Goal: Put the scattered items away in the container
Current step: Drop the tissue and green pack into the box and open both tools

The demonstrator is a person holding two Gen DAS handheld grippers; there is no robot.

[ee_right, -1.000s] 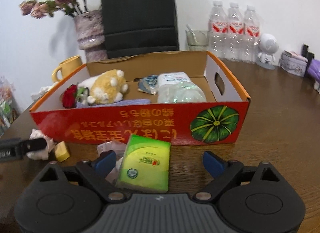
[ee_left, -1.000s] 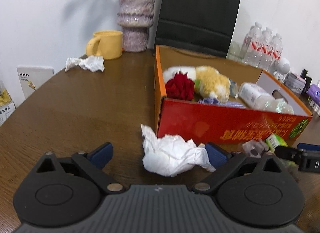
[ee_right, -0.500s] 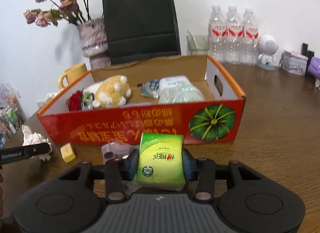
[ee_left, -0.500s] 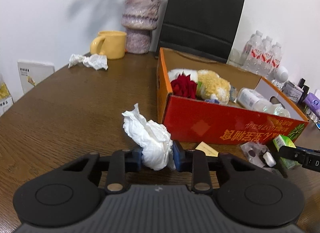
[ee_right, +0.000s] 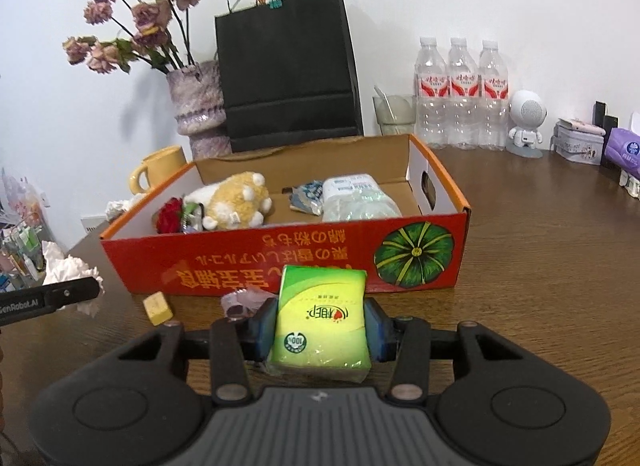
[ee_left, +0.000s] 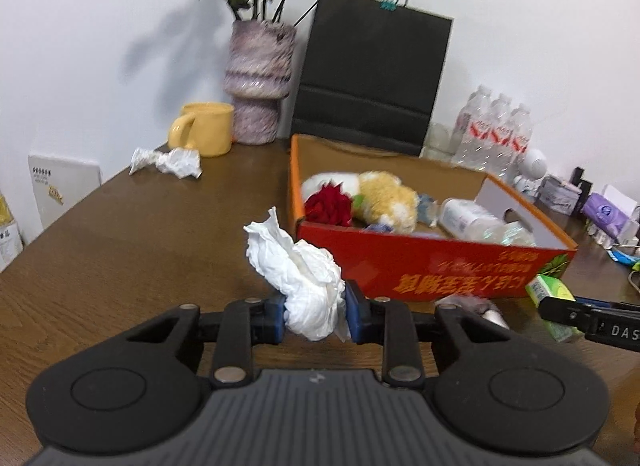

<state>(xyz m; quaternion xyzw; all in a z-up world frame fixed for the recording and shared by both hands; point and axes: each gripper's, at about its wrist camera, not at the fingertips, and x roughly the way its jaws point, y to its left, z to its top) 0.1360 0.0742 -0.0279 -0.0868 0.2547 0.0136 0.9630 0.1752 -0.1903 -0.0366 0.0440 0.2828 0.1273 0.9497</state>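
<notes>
My left gripper [ee_left: 314,316] is shut on a crumpled white tissue [ee_left: 300,270] and holds it just above the brown table, left of the box's near corner. The red and orange cardboard box [ee_right: 280,262] holds a plush toy [ee_right: 236,205], a red rose [ee_right: 170,215] and a plastic bottle [ee_right: 356,201]. In front of its red wall, my right gripper [ee_right: 321,328] is shut on a green tissue pack [ee_right: 322,298]. A small yellow block [ee_right: 158,308] and a crumpled wrapper [ee_right: 244,302] lie by that wall. Another crumpled tissue [ee_left: 168,159] lies near the mug.
A yellow mug [ee_left: 206,133], a vase of dried flowers [ee_left: 258,81] and a black paper bag [ee_left: 372,77] stand behind the box. Water bottles [ee_right: 460,93], a white figurine [ee_right: 526,121] and a purple pack [ee_right: 626,149] line the back right.
Both grippers went from wide open to shut, the left on the white tissue and the right on the green pack. Both have since risen a little off the table.
</notes>
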